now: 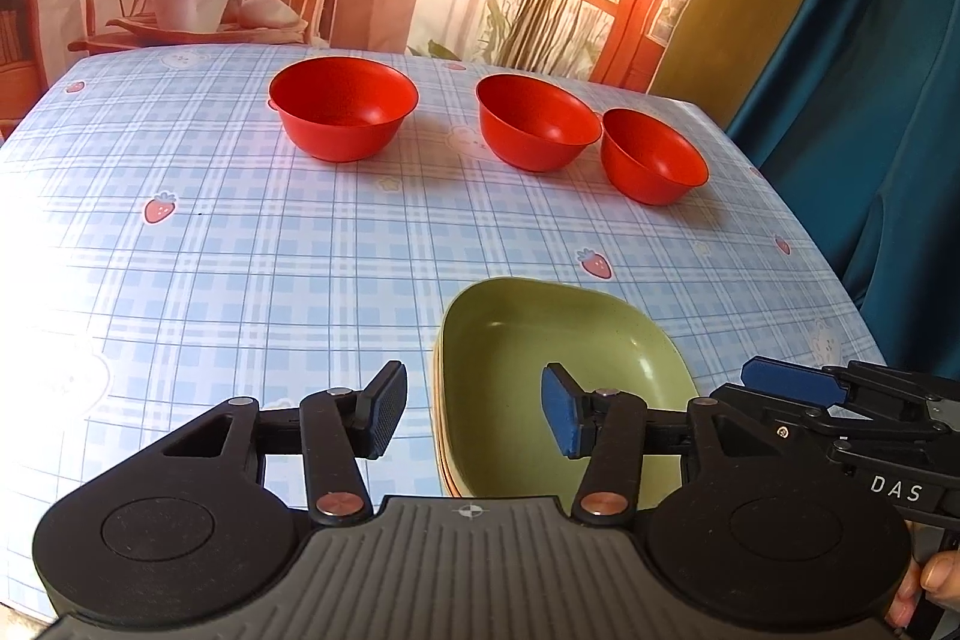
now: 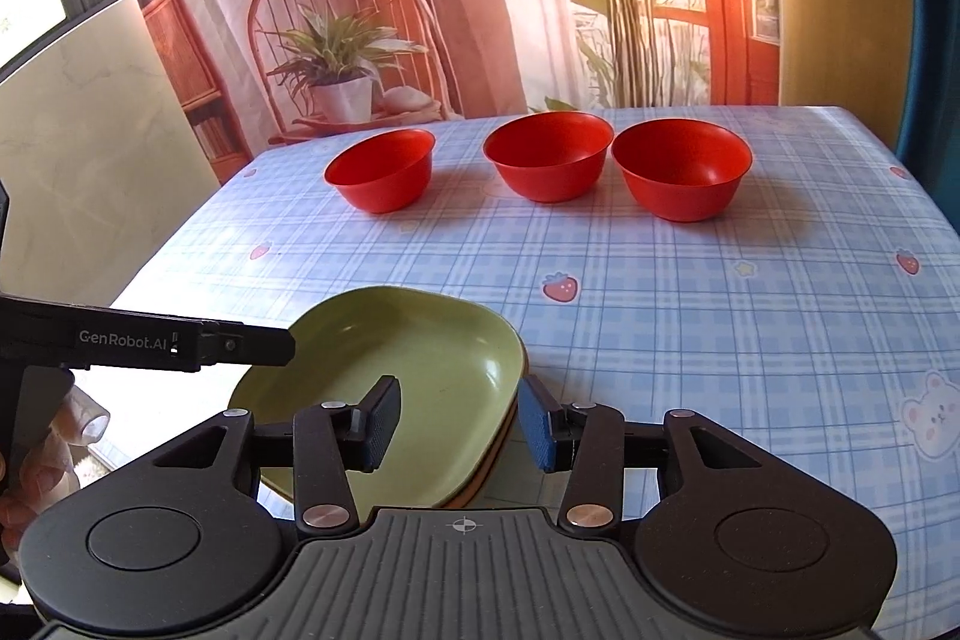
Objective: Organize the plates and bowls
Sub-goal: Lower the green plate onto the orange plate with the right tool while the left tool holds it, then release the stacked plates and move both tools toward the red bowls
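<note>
The green plate (image 1: pixel 540 376) is topping a stack at the table's (image 1: pixel 240 232) near edge; the left gripper (image 1: pixel 474 415) is straddling its left rim, jaws apart, pads clear; the right gripper (image 2: pixel 459 421) is straddling the right rim, likewise parted; three red bowls (image 2: pixel 549 157) are standing in a row beyond.

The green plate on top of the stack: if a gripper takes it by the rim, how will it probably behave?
The green plate looks rigid, so it should probably lift without bending. Its surface shines, so the rim may be slippery. It is wide and would be held at one edge, so it may tilt downward. It sits on other plates, so these could shift with it.
</note>
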Available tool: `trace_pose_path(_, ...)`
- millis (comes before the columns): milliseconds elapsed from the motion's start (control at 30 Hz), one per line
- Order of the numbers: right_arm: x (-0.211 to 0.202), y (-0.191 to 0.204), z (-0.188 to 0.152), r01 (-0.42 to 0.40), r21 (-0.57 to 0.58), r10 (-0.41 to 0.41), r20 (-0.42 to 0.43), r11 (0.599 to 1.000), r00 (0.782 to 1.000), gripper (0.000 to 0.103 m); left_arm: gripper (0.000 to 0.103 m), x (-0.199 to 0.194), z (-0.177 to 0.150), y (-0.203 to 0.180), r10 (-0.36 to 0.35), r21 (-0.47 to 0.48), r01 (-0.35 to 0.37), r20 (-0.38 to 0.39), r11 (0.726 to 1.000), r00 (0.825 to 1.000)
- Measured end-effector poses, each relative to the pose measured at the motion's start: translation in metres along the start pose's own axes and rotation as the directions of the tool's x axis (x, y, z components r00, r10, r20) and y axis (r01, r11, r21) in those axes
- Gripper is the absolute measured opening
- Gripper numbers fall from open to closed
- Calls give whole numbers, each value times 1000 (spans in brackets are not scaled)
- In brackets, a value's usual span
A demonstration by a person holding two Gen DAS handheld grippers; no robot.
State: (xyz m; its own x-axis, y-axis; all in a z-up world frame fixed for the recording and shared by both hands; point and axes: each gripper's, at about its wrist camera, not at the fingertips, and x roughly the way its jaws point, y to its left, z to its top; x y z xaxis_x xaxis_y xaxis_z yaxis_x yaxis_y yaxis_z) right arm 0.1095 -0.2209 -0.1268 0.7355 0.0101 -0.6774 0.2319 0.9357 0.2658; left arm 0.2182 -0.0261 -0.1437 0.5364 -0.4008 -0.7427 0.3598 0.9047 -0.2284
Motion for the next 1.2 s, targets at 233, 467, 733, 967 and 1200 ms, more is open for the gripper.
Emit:
trace_pose_path(233,4,-2,0,3,5,-3,2,1000,1000,41,52,2,1,1,13,-12,-13,12,1000,1000)
trace_pose_path(467,7,-6,0,-1,13,1,-3,1000,1000,41,52,5,2,2,13,-22,-13,9,1000,1000)
trace_pose_path(733,12,-11,3,4,16,-4,-1,1000,1000,41,52,7,10,7,12,-28,-12,16,1000,1000)
trace_pose_path(967,17,-21,22,32,-35,-31,29,999,999,41,52,9,36,15,41,-23,-40,41,999,998)
trace_pose_path(1200,28,-44,57,68,-48,-64,74,997,995,41,52,21,71,12,37,-3,-37,53,999,998)
